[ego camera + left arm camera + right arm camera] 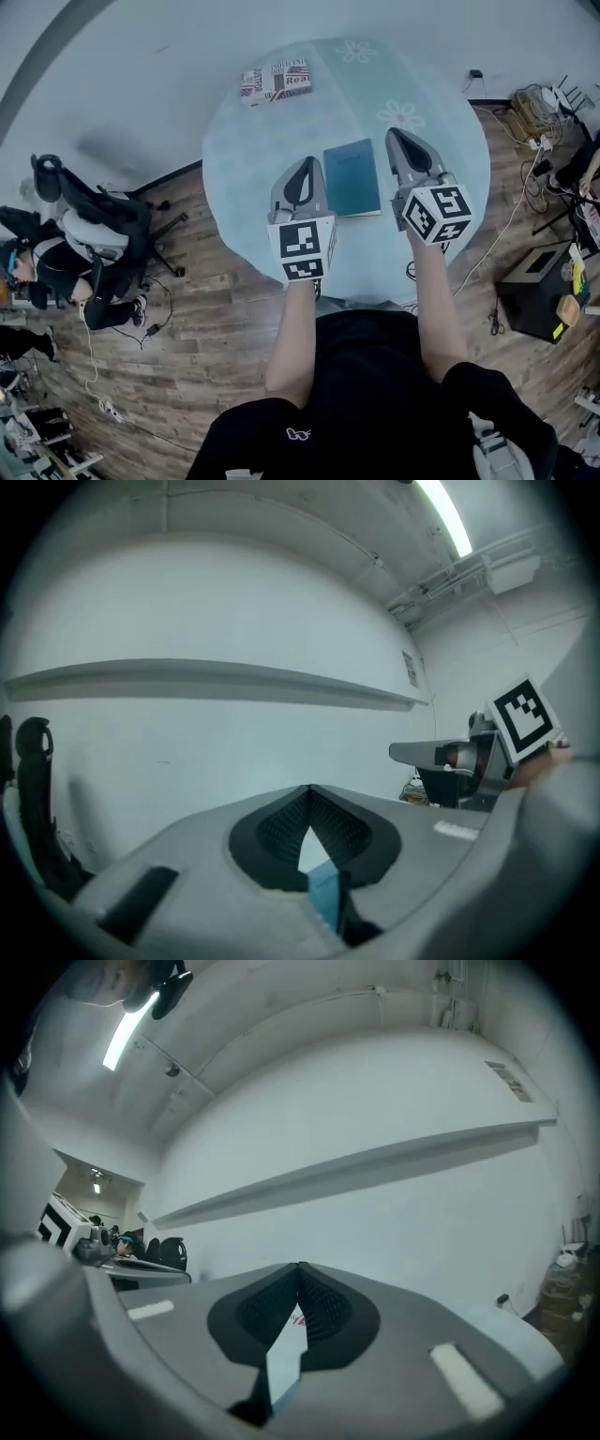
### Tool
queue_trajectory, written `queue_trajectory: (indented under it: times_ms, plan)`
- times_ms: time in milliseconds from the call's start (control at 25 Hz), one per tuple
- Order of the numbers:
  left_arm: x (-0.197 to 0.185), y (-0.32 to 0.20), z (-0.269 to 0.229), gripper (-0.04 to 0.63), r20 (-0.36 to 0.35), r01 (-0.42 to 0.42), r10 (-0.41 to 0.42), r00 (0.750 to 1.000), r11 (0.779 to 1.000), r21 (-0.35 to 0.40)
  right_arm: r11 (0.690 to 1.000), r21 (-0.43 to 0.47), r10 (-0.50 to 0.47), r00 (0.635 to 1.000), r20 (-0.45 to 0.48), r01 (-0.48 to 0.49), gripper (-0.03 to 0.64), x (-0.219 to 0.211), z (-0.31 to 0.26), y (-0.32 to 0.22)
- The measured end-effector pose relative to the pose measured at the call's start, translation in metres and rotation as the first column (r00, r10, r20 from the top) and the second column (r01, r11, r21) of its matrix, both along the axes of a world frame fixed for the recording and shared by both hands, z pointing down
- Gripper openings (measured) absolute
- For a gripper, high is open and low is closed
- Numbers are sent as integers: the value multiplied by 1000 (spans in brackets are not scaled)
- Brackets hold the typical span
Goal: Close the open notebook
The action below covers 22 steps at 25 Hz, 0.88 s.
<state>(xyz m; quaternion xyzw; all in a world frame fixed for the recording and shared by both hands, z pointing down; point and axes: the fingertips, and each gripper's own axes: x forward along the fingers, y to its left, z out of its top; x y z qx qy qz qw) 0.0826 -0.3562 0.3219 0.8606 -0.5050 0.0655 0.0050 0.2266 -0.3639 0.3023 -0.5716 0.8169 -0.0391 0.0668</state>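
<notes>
so the teal rectangular notebook (pixel 352 177) is lying flat and closed on the round table with the pale blue flowery cloth (pixel 244 150), right between the 2 grippers; left gripper (pixel 304 167) has its jaw tips pressed together, nothing pinched; right gripper (pixel 398 136) same deal, empty; both are held up off the tabletop; a small flag-printed box (pixel 276 82) sits near the far edge, well apart from the notebook.

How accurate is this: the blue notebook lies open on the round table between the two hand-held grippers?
One error: the head view shows the blue notebook closed, not open. It does lie on the round table between the left hand-held gripper and the right hand-held gripper.
</notes>
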Motion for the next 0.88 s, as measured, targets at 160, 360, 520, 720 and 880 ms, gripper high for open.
queue_trajectory:
  times_ms: [160, 360, 520, 720, 880]
  plan:
    - [-3, -3, -26, 3, -20, 15, -14, 1000, 999, 43, 999, 16, -33, 999, -26, 34, 11, -7, -23, -4]
    - [-8, -11, -49, 3, -58, 41, -37, 998, 996, 85, 999, 39, -30, 997, -71, 32, 9, -13, -49, -14]
    - [-11, -10, -53, 3, -55, 70, -64, 996, 992, 102, 998, 51, -45, 997, -64, 48, 9, -18, -55, -17]
    - [-13, -12, -55, 3, -57, 72, -66, 996, 991, 115, 997, 50, -56, 996, -68, 59, 10, -21, -53, -21]
    - [-14, -17, -54, 3, -74, 82, -74, 995, 990, 114, 996, 47, -68, 995, -78, 72, 10, -26, -52, -24]
